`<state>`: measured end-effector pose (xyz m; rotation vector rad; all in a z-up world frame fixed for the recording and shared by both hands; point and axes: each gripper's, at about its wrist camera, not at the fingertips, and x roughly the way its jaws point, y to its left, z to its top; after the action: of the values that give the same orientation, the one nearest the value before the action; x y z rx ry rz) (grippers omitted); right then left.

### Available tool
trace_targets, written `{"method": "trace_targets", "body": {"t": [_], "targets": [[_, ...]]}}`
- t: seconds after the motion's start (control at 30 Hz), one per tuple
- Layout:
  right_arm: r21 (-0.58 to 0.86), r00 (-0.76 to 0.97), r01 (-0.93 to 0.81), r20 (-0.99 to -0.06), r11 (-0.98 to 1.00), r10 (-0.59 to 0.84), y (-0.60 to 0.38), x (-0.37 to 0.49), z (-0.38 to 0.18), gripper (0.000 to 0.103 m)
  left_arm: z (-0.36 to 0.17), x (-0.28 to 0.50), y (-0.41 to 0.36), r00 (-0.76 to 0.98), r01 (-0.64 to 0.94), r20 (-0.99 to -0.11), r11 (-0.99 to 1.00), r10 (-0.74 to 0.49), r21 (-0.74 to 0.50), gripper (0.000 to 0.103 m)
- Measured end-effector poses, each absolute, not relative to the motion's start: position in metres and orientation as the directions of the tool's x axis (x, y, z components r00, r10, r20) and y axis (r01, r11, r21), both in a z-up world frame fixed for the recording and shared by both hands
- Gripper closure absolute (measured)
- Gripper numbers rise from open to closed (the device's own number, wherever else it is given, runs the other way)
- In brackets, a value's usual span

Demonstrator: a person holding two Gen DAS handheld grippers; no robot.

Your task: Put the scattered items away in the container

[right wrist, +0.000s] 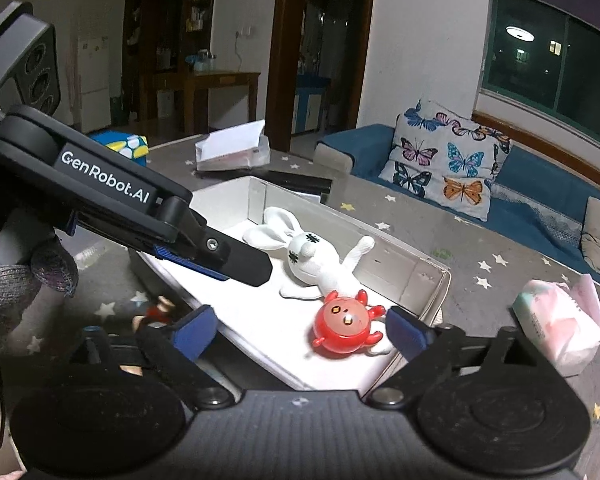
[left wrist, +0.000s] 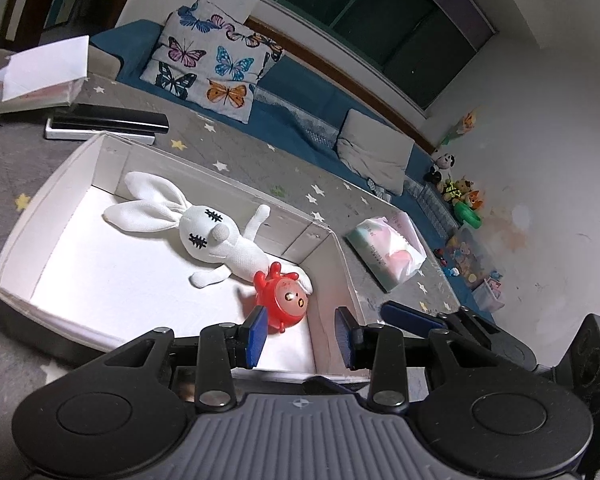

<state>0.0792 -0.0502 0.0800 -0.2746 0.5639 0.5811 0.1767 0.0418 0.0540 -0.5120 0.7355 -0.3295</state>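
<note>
From my left claw [left wrist: 302, 334] I look down into the white cardboard box [left wrist: 44, 216], which sits on a grey star-print cover. Its jaws stand apart with nothing between them. My right claw [right wrist: 300, 334] is spread wide and released as well; the red round toy [right wrist: 346, 326] lies on the box floor between its blue pads [right wrist: 196, 330], with clear gaps on both sides.

Inside the box I count two toys: one white plush rabbit [left wrist: 208, 232] lying along the far wall, and the red toy at its feet, in the corner of the box nearest the tissue pack. The red toy touches the rabbit's legs.

In the right wrist view the left claw's arm reaches across the near left edge of the box and hides part of its floor there, with a sleeve [right wrist: 16, 284] beside it.

Around the box I see one soft pack of tissues [right wrist: 560, 328] just beyond its right end, one flat black case [left wrist: 112, 120] behind its far corner and one open white paper box [left wrist: 40, 76] further back. One butterfly pillow [left wrist: 216, 64] leans on the blue sofa [left wrist: 300, 92]. A cluster of small toys [left wrist: 460, 196] lies by the far wall, too small to count.
</note>
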Motion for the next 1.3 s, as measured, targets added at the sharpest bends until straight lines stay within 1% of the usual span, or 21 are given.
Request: {"method": "trace_targets", "body": {"t": [0.17, 0.27, 0.53, 0.7, 0.97, 1.1, 1.3], "targets": [[-0.095, 0.7, -0.595, -0.549, 0.798, 0.456, -0.051, 0.06, 0.083, 0.005, 0.056, 0.161, 0.045, 0.714, 0.108, -0.545, 0.838, -0.44, -0.535, 0.064], [-0.091, 0.707, -0.597, -0.529, 0.797, 0.469, -0.051, 0.048, 0.085, 0.0, 0.057, 0.152, 0.047, 0.722, 0.11, -0.542, 0.845, -0.431, -0.524, 0.064], [-0.099, 0.699, -0.637, -0.492, 0.764, 0.519, -0.041, 0.016, 0.082, 0.0, 0.057, 0.128, 0.057, 0.741, 0.099, -0.531, 0.85, -0.41, -0.518, 0.064], [-0.046, 0.669, -0.667, -0.477, 0.744, 0.57, -0.033, 0.004, 0.074, 0.0, 0.055, 0.109, 0.062, 0.754, 0.094, -0.529, 0.861, -0.39, -0.501, 0.064], [-0.019, 0.623, -0.694, -0.518, 0.72, 0.586, -0.016, -0.007, 0.05, 0.0, 0.047, 0.085, 0.073, 0.77, 0.077, -0.529, 0.875, -0.356, -0.478, 0.064], [-0.014, 0.604, -0.702, -0.543, 0.712, 0.584, -0.008, -0.01, 0.042, 0.0, 0.041, 0.079, 0.078, 0.769, 0.056, -0.536, 0.873, -0.348, -0.485, 0.064], [0.012, 0.589, -0.7, -0.556, 0.714, 0.586, -0.002, -0.007, 0.033, 0.0, 0.032, 0.074, 0.088, 0.77, 0.024, -0.543, 0.865, -0.335, -0.501, 0.064]]}}
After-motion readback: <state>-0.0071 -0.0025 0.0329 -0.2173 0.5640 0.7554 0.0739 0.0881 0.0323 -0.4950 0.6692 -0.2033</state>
